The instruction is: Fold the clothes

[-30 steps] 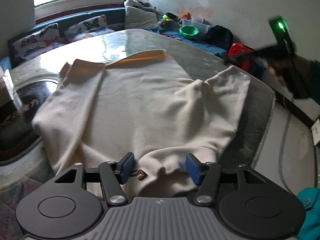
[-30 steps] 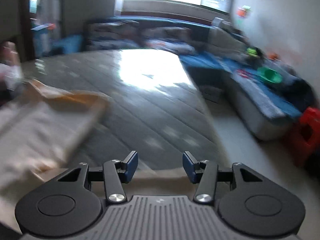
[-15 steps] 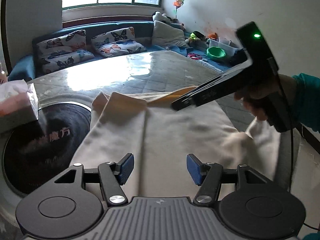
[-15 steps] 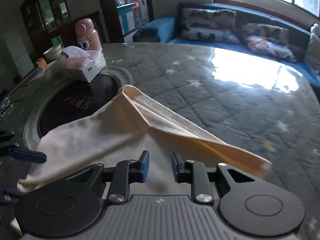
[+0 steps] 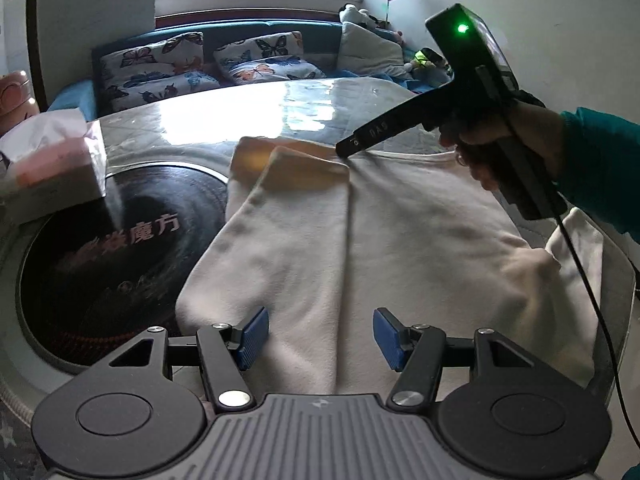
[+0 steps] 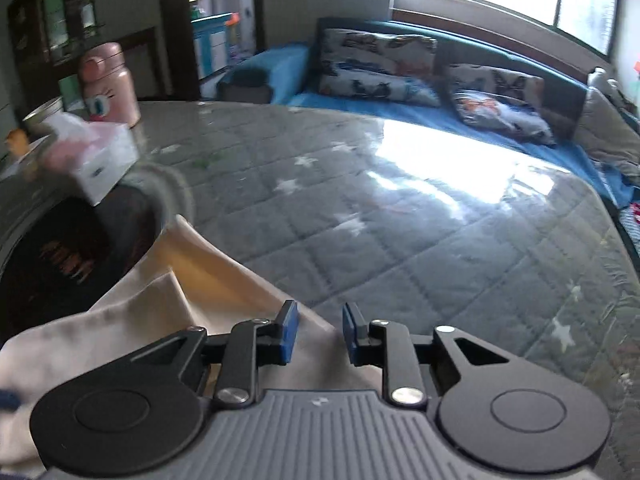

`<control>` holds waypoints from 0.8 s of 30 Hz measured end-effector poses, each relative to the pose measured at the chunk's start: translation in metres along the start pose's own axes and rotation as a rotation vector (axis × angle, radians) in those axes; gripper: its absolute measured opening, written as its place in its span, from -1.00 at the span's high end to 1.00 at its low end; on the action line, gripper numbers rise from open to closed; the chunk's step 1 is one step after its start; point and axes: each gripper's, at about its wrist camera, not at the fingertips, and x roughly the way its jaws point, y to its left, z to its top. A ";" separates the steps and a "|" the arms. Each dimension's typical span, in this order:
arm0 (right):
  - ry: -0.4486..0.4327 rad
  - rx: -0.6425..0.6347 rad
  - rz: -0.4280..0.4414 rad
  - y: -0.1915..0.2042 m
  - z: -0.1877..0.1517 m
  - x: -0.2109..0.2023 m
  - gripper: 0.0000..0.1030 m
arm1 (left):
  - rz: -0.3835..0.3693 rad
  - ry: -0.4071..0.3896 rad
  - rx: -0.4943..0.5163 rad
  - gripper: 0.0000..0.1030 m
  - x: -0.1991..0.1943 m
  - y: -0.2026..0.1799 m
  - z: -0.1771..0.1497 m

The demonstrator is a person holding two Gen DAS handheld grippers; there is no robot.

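Note:
A cream garment [image 5: 400, 240] lies spread on the grey quilted table [image 5: 224, 112], its left side folded in over the middle. My left gripper [image 5: 319, 338] hovers open over the garment's near edge, nothing between its blue pads. My right gripper [image 5: 348, 148], held by a hand [image 5: 508, 136] in a teal sleeve, points its tip down at the far yellowish hem. In the right wrist view the right gripper [image 6: 320, 334] stands over that hem of the garment [image 6: 140, 320]. Its pads are a narrow gap apart with no cloth pinched between them.
A tissue box [image 5: 52, 168] sits at the left, beside a black round inset [image 5: 100, 260] in the table; the garment overlaps the inset's rim. A pink bottle [image 6: 106, 84] stands behind the tissue box [image 6: 96, 164]. A sofa with butterfly cushions [image 5: 224, 60] runs behind. A cable [image 5: 592, 300] hangs at right.
The right gripper swung in from the table's right edge to the garment's far hem, and its jaws narrowed. The left gripper shifted left along the near edge and stayed open.

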 end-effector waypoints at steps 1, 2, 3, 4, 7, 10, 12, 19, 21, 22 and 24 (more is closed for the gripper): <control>-0.012 0.007 -0.010 -0.002 0.001 -0.002 0.55 | -0.001 -0.003 -0.003 -0.18 -0.001 0.001 0.000; -0.025 0.009 0.000 -0.002 0.002 -0.007 0.55 | -0.002 -0.007 -0.006 -0.18 -0.003 0.002 0.000; -0.038 0.011 0.012 -0.002 0.002 -0.012 0.55 | -0.003 -0.009 -0.007 -0.18 -0.004 0.002 0.000; -0.049 0.017 0.045 -0.002 0.001 -0.019 0.55 | -0.005 -0.011 -0.007 -0.18 -0.005 0.003 -0.001; -0.029 0.010 0.148 0.003 -0.002 -0.031 0.55 | -0.005 -0.014 -0.009 -0.18 -0.004 0.002 -0.001; 0.035 -0.018 0.195 0.012 -0.010 -0.027 0.56 | 0.001 -0.016 -0.006 -0.18 -0.004 0.000 -0.001; 0.053 -0.022 0.214 0.018 -0.013 -0.021 0.55 | 0.004 -0.024 -0.008 -0.20 -0.005 0.000 0.000; 0.057 -0.026 0.214 0.033 -0.011 -0.028 0.91 | 0.028 -0.061 -0.009 -0.21 -0.009 -0.001 0.006; 0.050 -0.017 0.281 0.042 -0.004 -0.041 0.91 | 0.036 -0.085 -0.023 -0.21 -0.011 0.000 0.010; 0.046 -0.012 0.315 0.047 -0.001 -0.048 0.91 | 0.040 -0.096 -0.030 -0.22 -0.011 0.000 0.011; 0.038 -0.003 0.383 0.057 0.006 -0.061 0.91 | 0.044 -0.119 -0.042 -0.22 -0.012 0.000 0.015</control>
